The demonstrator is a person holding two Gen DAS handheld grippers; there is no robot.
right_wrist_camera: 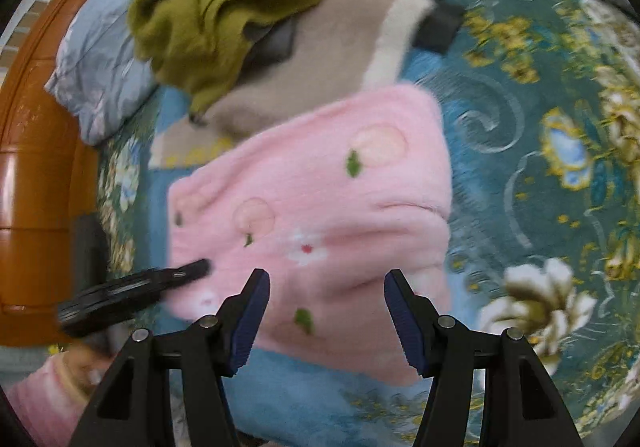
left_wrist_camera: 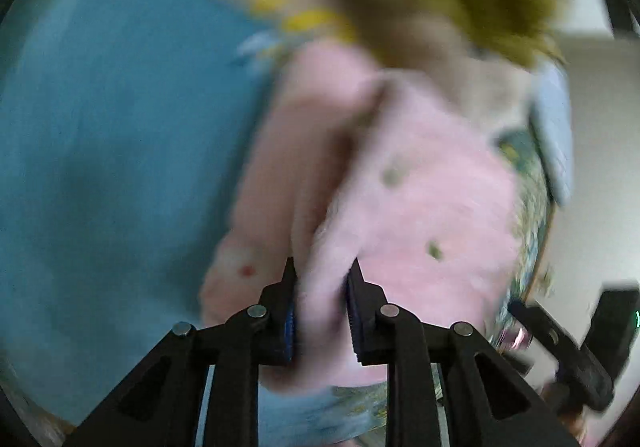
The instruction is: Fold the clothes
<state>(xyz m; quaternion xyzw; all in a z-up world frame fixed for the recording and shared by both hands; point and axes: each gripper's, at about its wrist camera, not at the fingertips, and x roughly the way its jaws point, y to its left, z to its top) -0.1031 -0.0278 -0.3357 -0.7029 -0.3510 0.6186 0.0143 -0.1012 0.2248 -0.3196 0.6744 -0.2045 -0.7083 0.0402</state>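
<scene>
**2 wrist cameras, both looking steeply down at the pink garment**

The left wrist view sits very close over the pink garment (left_wrist_camera: 400,187), blurred, looking forward between its own fingers. The right wrist view hangs a little farther back, facing the same pink garment with the floral bedspread (right_wrist_camera: 540,175) around it. Both share the garment and the olive cloth (right_wrist_camera: 224,7) beyond it.

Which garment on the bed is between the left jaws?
The pink fleece garment with flower prints; the olive garment and beige one lie untouched farther back.
</scene>
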